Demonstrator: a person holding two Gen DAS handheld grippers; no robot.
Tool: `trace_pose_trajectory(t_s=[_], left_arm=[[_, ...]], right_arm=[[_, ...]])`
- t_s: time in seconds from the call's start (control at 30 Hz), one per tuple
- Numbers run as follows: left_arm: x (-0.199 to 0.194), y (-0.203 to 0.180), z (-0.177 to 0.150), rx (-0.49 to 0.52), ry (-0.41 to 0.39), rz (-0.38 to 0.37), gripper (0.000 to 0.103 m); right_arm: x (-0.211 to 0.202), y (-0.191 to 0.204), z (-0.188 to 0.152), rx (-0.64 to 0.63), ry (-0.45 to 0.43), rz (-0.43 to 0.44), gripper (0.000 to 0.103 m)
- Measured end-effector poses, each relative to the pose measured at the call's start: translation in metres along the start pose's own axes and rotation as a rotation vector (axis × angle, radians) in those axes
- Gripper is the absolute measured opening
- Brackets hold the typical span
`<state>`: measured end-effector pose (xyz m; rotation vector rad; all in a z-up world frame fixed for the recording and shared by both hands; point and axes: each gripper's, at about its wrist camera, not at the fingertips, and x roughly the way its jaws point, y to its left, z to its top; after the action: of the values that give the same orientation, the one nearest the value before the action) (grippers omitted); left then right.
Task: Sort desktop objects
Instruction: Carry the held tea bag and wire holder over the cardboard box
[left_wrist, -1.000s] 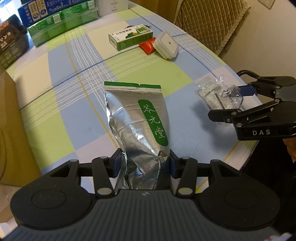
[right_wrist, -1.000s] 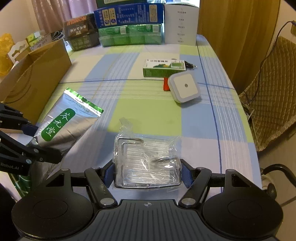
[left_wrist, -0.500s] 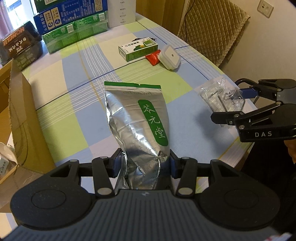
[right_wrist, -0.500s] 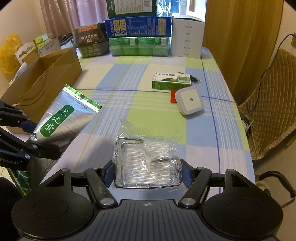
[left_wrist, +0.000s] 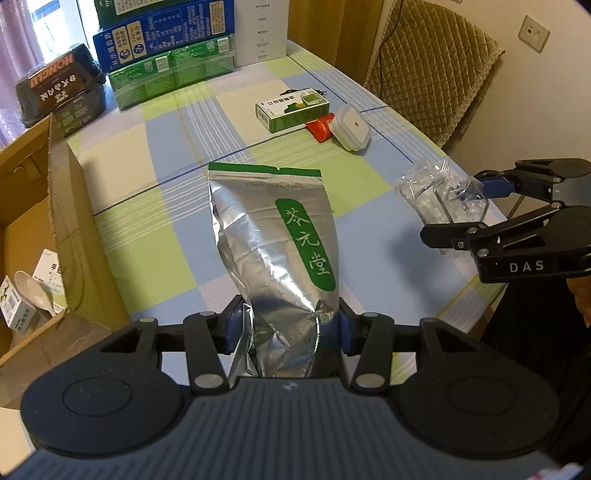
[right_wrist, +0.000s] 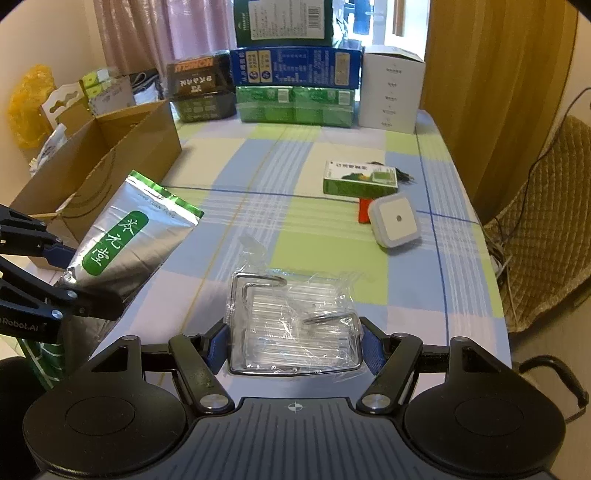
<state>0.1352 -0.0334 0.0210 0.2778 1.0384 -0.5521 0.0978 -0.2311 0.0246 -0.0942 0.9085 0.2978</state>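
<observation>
Foil pouch (left_wrist: 273, 251) in our left gripper (left_wrist: 286, 325), left wrist view: fingers pinching its crumpled base, above checked counter (left_wrist: 155, 229). Cardboard box (left_wrist: 55, 221) left; green carton (left_wrist: 291, 109), red packet (left_wrist: 321, 125), white square device (left_wrist: 351, 127) ahead. Pouch silver, green label, green top strip.

Right wrist view: our right gripper (right_wrist: 293, 347) fingers pinching clear-wrapped wire rack (right_wrist: 291, 325) over counter's near end. Stacked boxes (right_wrist: 295, 88) at far end.
</observation>
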Motion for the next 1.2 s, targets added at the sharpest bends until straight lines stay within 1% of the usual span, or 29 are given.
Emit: trace_pose_trajectory(t_s=[0.43,0.8,0.97,1.2], left_arm=[[-0.026,0.013,-0.009,-0.026,-0.039,0.02,0.044],[-0.054,0.028,-0.016,-0.04,-0.078,0.042,0.044],[-0.07,0.042,-0.02,-0.065,-0.096,0.05,0.044],[-0.093,0.075,-0.031,-0.109,-0.106,0.1,0.044]], right_arm=[[-0.007,0.028,0.013,-0.042,-0.03,0.027,0.067],[-0.016,0.059,0.032,-0.084,-0.074,0.061,0.067],[-0.016,0.074,0.044,-0.102,-0.088,0.081,0.067],[-0.011,0.109,0.066,-0.154,-0.108,0.13,0.067]])
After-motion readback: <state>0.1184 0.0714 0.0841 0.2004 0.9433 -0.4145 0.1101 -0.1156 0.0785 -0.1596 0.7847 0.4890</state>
